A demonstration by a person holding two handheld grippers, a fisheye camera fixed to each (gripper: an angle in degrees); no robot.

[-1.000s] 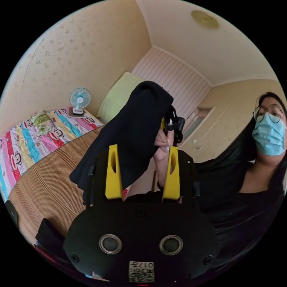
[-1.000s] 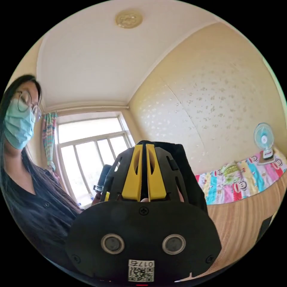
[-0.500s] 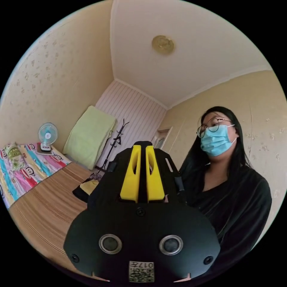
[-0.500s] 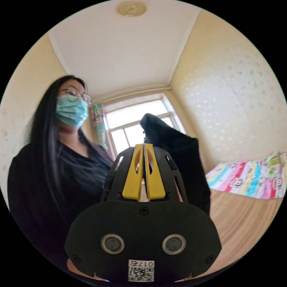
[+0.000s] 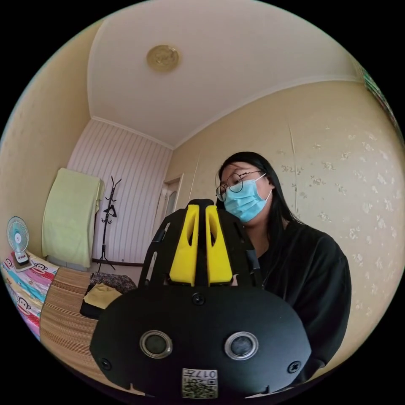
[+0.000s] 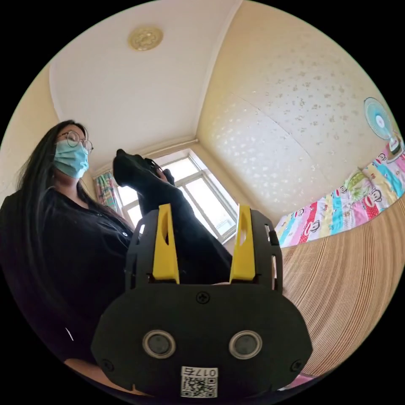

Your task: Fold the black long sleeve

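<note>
Left gripper view looks up at the ceiling and at a person in a black top, and the left tool [image 5: 201, 242] has its two yellow jaws brought together with a dark strip in the narrow gap between them; I cannot tell if this strip is cloth or only shadow. In the right gripper view the right tool [image 6: 203, 242] has its jaws spread apart and pressing on nothing. The black long sleeve [image 6: 168, 202] hangs in the air in front of them, going up to a bunched top near the window [image 6: 198, 198], where something holds it, but what holds it is too dark to tell. The shirt is lifted above the bed with the striped mat [image 6: 354, 270], not lying on it, so I judge that the work is at the step of raising and re-gripping the cloth, and no fold is made yet. The next move probably asks the right tool to close on a free edge or corner of the hanging cloth, so both tools can stretch it flat and lay it down on the mat. A colourful sheet [image 6: 337, 211] and a small fan [image 6: 379, 122] are at the far side of the bed.
</note>
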